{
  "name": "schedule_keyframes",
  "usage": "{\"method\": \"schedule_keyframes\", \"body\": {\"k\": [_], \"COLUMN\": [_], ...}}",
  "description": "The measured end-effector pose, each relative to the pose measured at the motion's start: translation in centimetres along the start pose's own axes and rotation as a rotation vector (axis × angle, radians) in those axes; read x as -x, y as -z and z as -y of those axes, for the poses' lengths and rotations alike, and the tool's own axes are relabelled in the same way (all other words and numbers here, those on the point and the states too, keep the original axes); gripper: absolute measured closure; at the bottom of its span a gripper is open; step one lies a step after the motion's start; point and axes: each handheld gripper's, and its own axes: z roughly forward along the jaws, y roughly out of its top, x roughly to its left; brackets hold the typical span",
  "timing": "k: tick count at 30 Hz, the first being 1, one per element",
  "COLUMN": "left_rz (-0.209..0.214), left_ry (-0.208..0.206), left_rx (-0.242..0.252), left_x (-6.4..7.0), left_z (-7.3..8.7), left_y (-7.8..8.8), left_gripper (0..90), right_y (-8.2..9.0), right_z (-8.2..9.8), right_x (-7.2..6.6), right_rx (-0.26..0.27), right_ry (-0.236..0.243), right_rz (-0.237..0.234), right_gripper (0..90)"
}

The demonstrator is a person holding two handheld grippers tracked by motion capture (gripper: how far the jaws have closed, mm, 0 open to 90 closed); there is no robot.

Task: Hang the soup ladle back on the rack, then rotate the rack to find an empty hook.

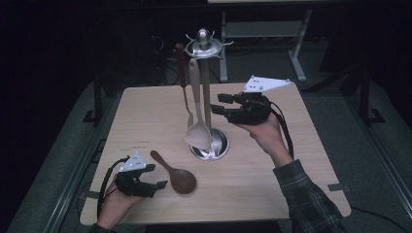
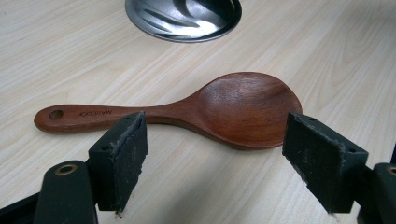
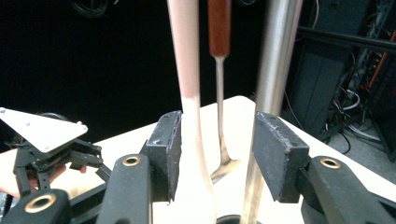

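Observation:
A dark brown wooden spoon (image 1: 180, 178) lies flat on the table, bowl up, with its handle pointing to the back left. My left gripper (image 1: 158, 175) rests just left of it, open. In the left gripper view the jaws stand wide, with the spoon (image 2: 243, 107) just beyond my left gripper (image 2: 215, 154). My right gripper (image 1: 217, 104) is held level, right of the metal utensil stand (image 1: 207, 92), and is open. In the right gripper view a pale hanging spoon's handle (image 3: 187, 56) and the stand's pole (image 3: 275, 60) line up with the gap of my right gripper (image 3: 217, 149); the pads press on nothing.
A fork with a brown handle (image 1: 182, 68) also hangs from the stand, behind the pale spoon (image 1: 198, 133). The stand's round shiny base (image 1: 221, 145) sits mid-table. Bare wood lies to the front right. Dark floor and table frames surround the table.

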Motion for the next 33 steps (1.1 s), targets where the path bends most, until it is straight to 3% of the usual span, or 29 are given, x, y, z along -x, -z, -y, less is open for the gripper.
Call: {"method": "schedule_keyframes", "body": {"k": [10, 20, 23, 28, 30, 33], "left_rz": [-0.003, 0.01, 0.037, 0.06, 0.069, 0.088], "left_ry": [-0.003, 0.007, 0.023, 0.009, 0.005, -0.015], "left_rx": [-0.011, -0.001, 0.0, 0.023, 0.038, 0.067], "left_x": [0.0, -0.1, -0.2, -0.6, -0.9, -1.5], "left_z": [0.0, -0.8, -1.8, -4.1, -5.5, -8.4], "left_y": [0.0, 0.6, 1.0, 2.1, 2.7, 3.8], "left_gripper": [21.8, 23.4, 24.4, 31.8, 33.8, 44.6], "right_y": [0.0, -3.0, -4.2, -6.0, -6.3, -7.2], "right_z": [2.0, 4.6, 5.2, 5.8, 5.9, 6.0], "right_x": [1.9, 3.6, 3.8, 4.1, 4.1, 4.0], "right_rx": [-0.02, -0.088, -0.112, -0.125, -0.127, -0.126], "right_ry": [-0.05, -0.06, -0.059, -0.075, -0.074, -0.069], "right_rz": [0.051, 0.065, 0.062, 0.05, 0.051, 0.046], "right_gripper": [51.8, 51.8, 51.0, 51.4, 51.5, 53.0]}}
